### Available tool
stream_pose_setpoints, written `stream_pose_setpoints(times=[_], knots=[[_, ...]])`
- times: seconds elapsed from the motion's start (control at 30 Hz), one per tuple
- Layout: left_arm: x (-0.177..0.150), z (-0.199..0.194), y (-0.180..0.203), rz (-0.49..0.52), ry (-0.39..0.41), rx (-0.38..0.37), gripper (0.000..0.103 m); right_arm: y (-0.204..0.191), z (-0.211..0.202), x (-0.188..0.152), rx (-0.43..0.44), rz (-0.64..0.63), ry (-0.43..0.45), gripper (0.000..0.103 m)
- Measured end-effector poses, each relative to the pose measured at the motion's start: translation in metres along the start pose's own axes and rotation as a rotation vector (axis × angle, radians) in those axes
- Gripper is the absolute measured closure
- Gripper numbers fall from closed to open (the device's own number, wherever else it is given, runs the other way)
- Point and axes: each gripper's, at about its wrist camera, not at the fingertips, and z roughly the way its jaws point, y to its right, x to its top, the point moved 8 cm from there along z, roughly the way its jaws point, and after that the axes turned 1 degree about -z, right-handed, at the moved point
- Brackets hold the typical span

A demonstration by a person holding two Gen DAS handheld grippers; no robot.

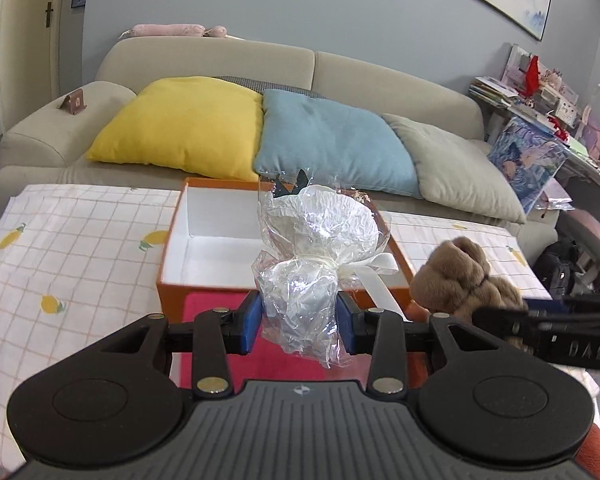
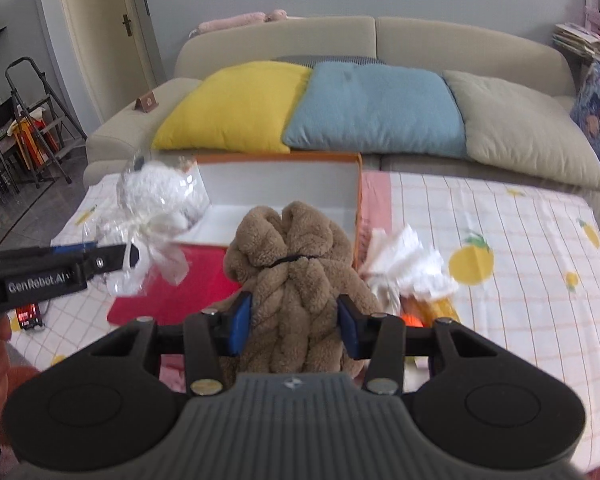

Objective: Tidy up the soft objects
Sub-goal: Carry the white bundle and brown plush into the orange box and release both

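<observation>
My left gripper (image 1: 300,320) is shut on a white soft bundle wrapped in clear cellophane (image 1: 316,248), tied with a cream ribbon, held above the table. My right gripper (image 2: 296,326) is shut on a brown plush bundle (image 2: 296,264) bound with a black band. An open orange box (image 1: 172,240) with a white inside stands behind both, by a red lid or sheet (image 2: 172,292). In the right wrist view the wrapped bundle (image 2: 156,200) hangs at the left in the other gripper; in the left wrist view the brown plush (image 1: 460,276) shows at the right.
The table wears a checked cloth with lemon prints (image 1: 80,248). White crumpled soft items and an orange object (image 2: 408,264) lie right of the box. Behind stands a beige sofa (image 1: 220,60) with yellow (image 1: 188,124), blue (image 1: 328,140) and grey pillows. A ladder (image 2: 32,120) stands far left.
</observation>
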Motion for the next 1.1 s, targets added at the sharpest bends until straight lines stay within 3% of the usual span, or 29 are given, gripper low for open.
stream_pose_setpoints(times=[0.1, 0.17, 0.3, 0.33, 0.43, 0.5, 0.7, 0.77, 0.8, 0.9, 1.1], knots=[[0.012, 0.011, -0.008, 0.003, -0.003, 0.012, 0.059, -0.004, 0.012, 0.022, 0.0, -0.004, 0.024, 0.063], [0.022, 0.017, -0.014, 0.005, 0.006, 0.026, 0.059, -0.006, 0.02, 0.036, 0.003, -0.004, 0.037, 0.093], [0.037, 0.037, -0.022, 0.001, -0.002, 0.043, 0.059, -0.009, 0.046, 0.065, 0.002, -0.012, 0.06, 0.095], [0.039, 0.042, -0.025, -0.002, -0.01, 0.047, 0.059, -0.01, 0.055, 0.071, -0.004, -0.021, 0.053, 0.102], [0.039, 0.045, -0.03, -0.016, -0.015, 0.019, 0.059, -0.014, 0.078, 0.079, 0.018, 0.0, 0.002, 0.103], [0.035, 0.044, -0.034, -0.015, -0.018, 0.014, 0.059, -0.02, 0.086, 0.073, 0.055, -0.001, -0.027, 0.1], [0.015, 0.049, -0.057, -0.056, -0.057, 0.045, 0.059, -0.028, 0.107, 0.016, 0.059, -0.049, -0.165, 0.093], [0.013, 0.052, -0.064, -0.066, -0.064, 0.052, 0.059, -0.026, 0.108, -0.006, 0.051, -0.054, -0.2, 0.073], [0.013, 0.054, -0.066, -0.069, -0.071, 0.057, 0.059, -0.025, 0.109, -0.017, 0.046, -0.059, -0.218, 0.068], [0.015, 0.054, -0.071, -0.082, -0.073, 0.065, 0.059, -0.019, 0.116, -0.045, 0.03, -0.063, -0.287, 0.063], [0.013, 0.053, -0.068, -0.078, -0.077, 0.068, 0.058, -0.01, 0.137, -0.083, 0.033, -0.065, -0.408, 0.043]])
